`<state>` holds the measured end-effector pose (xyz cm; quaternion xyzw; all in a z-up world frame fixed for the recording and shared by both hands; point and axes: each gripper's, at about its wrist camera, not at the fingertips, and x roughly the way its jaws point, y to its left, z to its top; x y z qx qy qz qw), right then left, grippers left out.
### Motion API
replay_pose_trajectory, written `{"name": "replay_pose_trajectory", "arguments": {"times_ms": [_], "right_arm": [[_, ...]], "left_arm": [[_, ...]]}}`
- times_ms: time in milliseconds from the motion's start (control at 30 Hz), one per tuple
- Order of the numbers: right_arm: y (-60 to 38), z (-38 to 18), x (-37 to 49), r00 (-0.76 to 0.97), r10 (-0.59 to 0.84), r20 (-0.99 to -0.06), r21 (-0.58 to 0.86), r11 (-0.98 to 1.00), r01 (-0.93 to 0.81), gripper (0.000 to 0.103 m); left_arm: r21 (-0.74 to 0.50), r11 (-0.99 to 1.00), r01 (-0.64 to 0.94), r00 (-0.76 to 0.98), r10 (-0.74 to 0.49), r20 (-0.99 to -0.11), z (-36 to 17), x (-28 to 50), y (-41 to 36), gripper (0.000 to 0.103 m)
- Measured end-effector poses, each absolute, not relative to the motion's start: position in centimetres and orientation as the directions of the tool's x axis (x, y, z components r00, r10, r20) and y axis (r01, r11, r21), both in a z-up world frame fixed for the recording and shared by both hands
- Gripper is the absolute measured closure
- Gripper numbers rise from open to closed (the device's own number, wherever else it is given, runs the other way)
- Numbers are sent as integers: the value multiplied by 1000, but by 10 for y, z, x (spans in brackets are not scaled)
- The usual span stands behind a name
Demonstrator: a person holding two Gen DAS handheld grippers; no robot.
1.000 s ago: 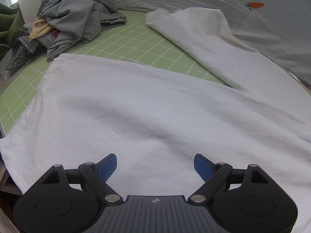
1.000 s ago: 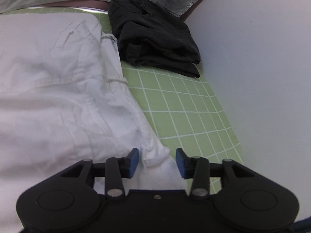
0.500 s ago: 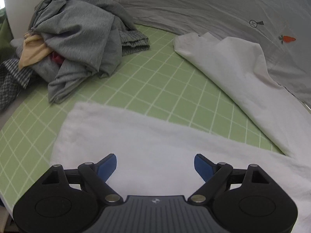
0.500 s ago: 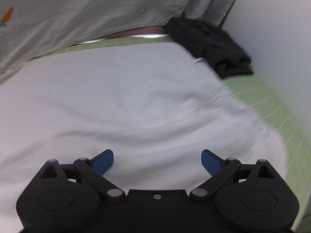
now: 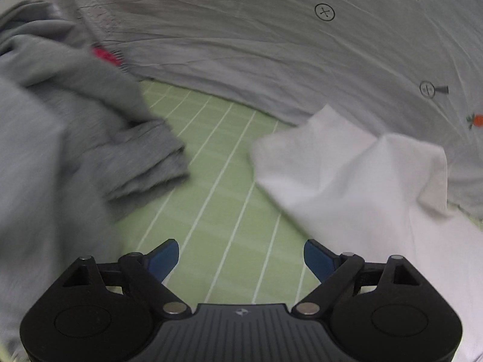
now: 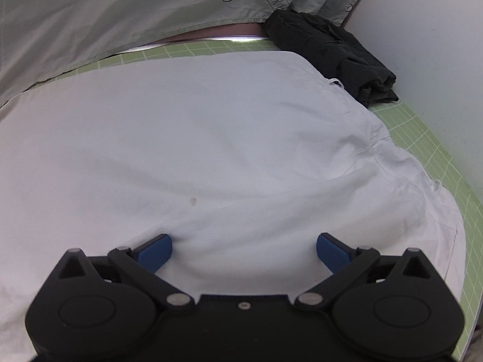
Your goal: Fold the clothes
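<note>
Fingers [image 5: 164,259] of both grippers spread wide; right gripper [image 6: 244,249] over white garment [image 6: 211,138]

Soft even light, left-view motion blur

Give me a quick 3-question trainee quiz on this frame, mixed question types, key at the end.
1. True or false: the left gripper is shut on the white garment.
2. What lies under the right gripper? A) grey clothes pile B) white garment C) bare green mat
3. Which dark item sits at the far right of the green grid mat in the right wrist view?

Key: 1. False, it is open over the mat. 2. B. 3. The black garment.
</note>
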<state>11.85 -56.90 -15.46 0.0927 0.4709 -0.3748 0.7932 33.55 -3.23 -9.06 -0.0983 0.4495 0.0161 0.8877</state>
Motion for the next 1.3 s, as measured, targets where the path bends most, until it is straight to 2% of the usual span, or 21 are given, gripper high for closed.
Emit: {"name": "replay_pose_trajectory", "arguments": {"times_ms": [167,267,300,367,400,433,467,633,900,1000,1067,1100,1300], "right_arm": [[-566,-156,120,269,-516,-813,-215,696,685,0],[-560,-156,123,255,-541,-801,-243,684,688,0],[-558,-156,124,249,-548,-798,-253,681,687,0],[-555,-155,126,239,-562,-792,-273,676,685,0],[-554,-155,126,237,-566,-789,-277,673,686,0],[-553,-156,126,235,-570,-787,-280,670,687,0],[-552,-156,126,234,-575,-784,-284,667,689,0],[-557,-155,124,243,-556,-795,-264,678,686,0],[-562,-156,121,261,-533,-805,-247,701,670,0],[-560,-156,120,262,-540,-800,-249,696,674,0],[-560,-157,120,263,-543,-797,-253,696,671,0],[-559,-157,120,264,-544,-797,-254,697,670,0],[-560,-157,119,265,-541,-798,-242,691,681,0]], "left_arm": [[-199,969,-146,590,-76,-804,-110,388,-38,13],[-246,957,-152,597,-109,-795,-116,403,-38,18],[-252,955,-155,597,-113,-794,-119,406,-38,28],[-242,958,-156,609,-99,-787,-119,408,-40,41],[-240,959,-152,613,-100,-784,-119,409,-40,60],[-245,958,-151,609,-105,-786,-119,411,-39,89],[-249,955,-161,613,-102,-784,-118,408,-36,97],[-244,948,-205,648,-55,-759,-99,379,-18,100],[-23,954,-299,653,187,-734,-60,285,7,103],[-96,952,-289,621,110,-776,-70,271,25,100],[-110,959,-262,614,78,-785,-75,267,28,91],[-110,963,-245,614,67,-786,-77,266,27,81],[-106,978,-178,568,14,-823,-97,281,6,79]]}}
